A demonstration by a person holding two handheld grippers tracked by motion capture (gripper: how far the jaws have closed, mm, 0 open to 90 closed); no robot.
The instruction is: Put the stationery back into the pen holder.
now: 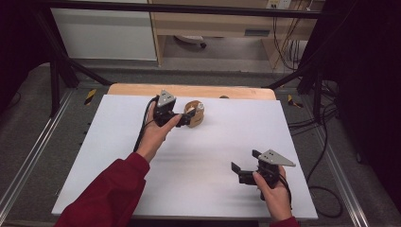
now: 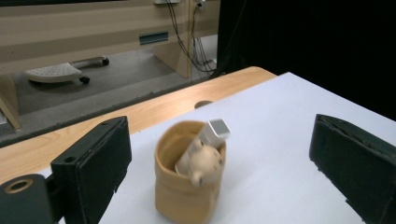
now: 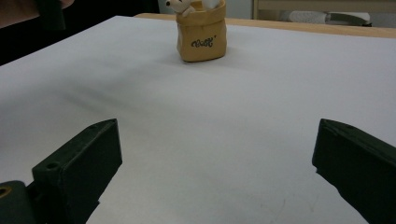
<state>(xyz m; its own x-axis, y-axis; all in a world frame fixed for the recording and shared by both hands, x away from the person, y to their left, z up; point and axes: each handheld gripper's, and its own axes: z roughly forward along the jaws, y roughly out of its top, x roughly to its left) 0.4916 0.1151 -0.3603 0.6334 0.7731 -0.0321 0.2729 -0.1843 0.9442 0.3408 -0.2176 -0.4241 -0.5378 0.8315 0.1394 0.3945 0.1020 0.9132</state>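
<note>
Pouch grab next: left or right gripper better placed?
Left. The left gripper is open with the pouch standing between its jaws, apparently not yet touched. The right gripper is open too, but sits at the near side of the table, well away from the pouch.

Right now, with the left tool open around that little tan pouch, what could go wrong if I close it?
1. The tan pouch looks soft; squeezing with the left tool could crush it rather than grip it.
2. The white item and small figure stick out of the top and might spill if the pouch tips.
3. The pouch stands near the far edge of the white table, so a nudge could push it off the white top. The right tool is too far to steady it.
</note>
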